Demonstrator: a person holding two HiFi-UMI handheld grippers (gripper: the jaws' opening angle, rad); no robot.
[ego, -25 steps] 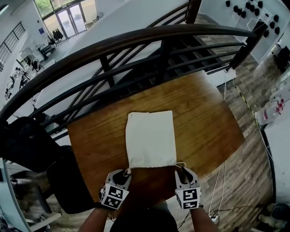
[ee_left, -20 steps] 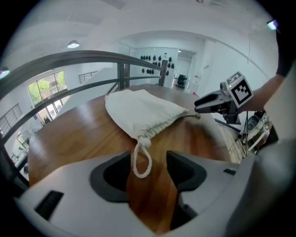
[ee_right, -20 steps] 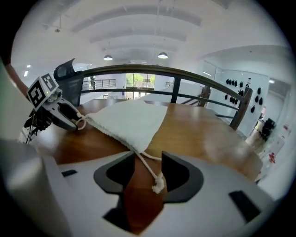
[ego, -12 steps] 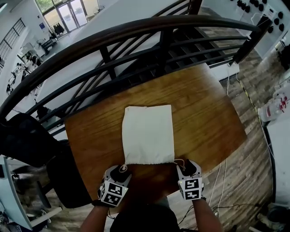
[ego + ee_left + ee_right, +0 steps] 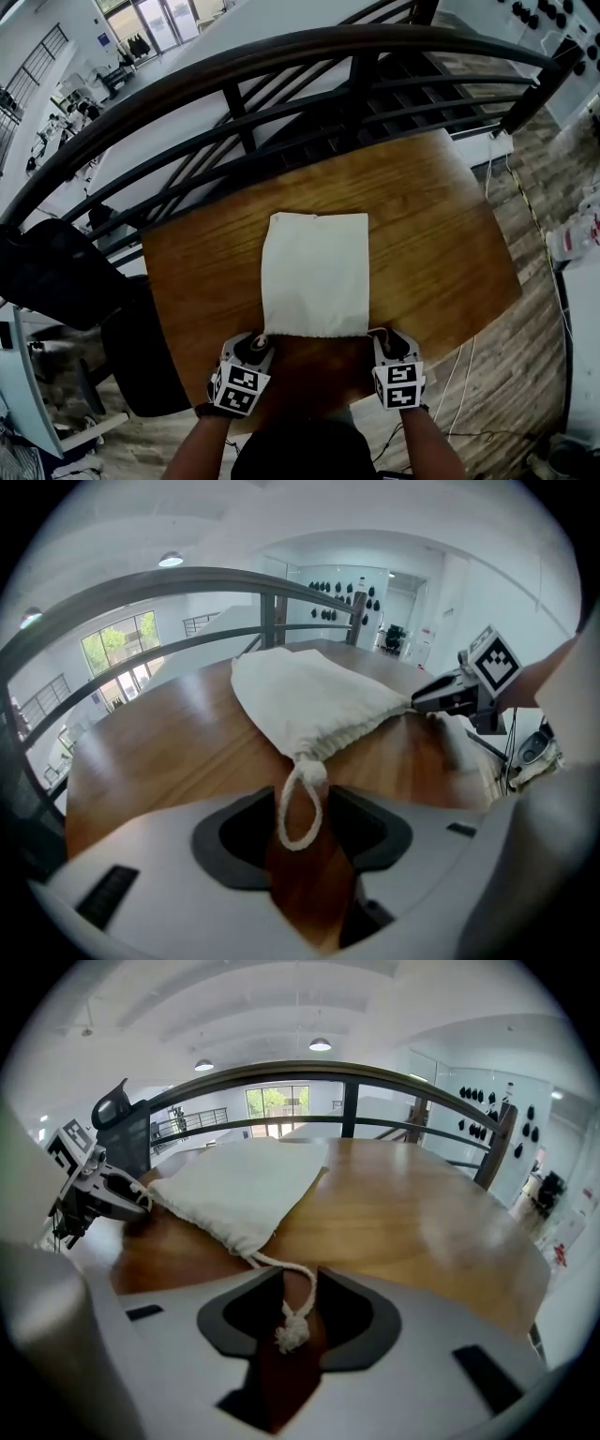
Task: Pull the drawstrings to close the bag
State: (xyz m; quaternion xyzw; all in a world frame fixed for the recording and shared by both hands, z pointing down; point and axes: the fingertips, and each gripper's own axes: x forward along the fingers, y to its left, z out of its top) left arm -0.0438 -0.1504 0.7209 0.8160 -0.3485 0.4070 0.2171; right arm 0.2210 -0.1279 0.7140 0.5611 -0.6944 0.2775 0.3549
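One cream bag point(image 5: 316, 274) lies flat on a wooden counter point(image 5: 431, 244), with its gathered mouth toward the person. Two grippers sit at the mouth's near corners. The left gripper point(image 5: 255, 345) has its jaws partly apart, having just been closing. A cord loop point(image 5: 300, 808) lies loose between them, untouched. The right gripper point(image 5: 389, 341) has narrower jaws, also just closing, around a knotted cord point(image 5: 292, 1333), with wood showing beside the knot. Two drawstring ends show, one at each corner. In the head view the jaw tips hide under the gripper bodies, and both forearms point(image 5: 202, 450) are cut off at the bottom edge.
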